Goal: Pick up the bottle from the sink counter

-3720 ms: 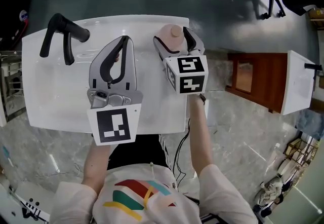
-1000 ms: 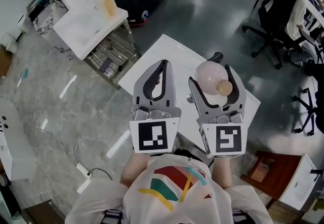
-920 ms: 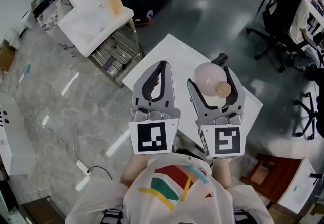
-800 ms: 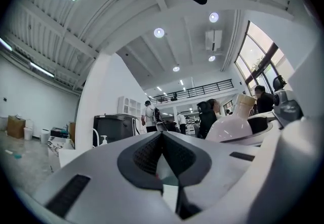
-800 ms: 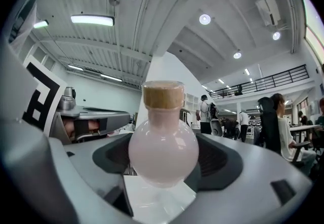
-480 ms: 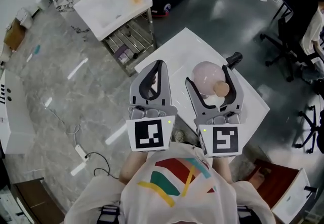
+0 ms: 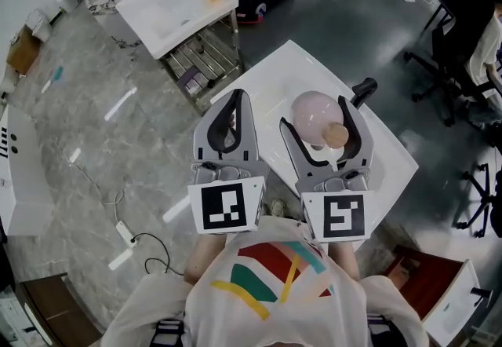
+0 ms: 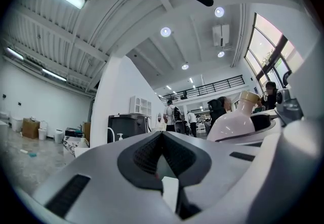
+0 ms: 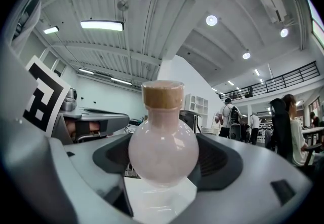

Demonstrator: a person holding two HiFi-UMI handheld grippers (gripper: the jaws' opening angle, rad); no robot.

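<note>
Since the bottle (image 7: 307, 108) left the counter (image 7: 276, 77) | right claw (image 7: 314, 112) stays clamped on it | left claw (image 7: 237, 95) closed, empty

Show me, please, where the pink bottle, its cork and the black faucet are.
pink bottle (image 9: 163, 153): right gripper view, on its round body between the jaws.
cork (image 9: 163, 94): right gripper view, on its side, atop the neck.
black faucet (image 7: 365, 89): head view, on its visible end beyond the bottle.

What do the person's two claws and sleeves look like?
Both the left claw and right claw are grey, with curved jaws lined in black padding. Each carries a white cube with a black square marker. The sleeves are pale.
</note>
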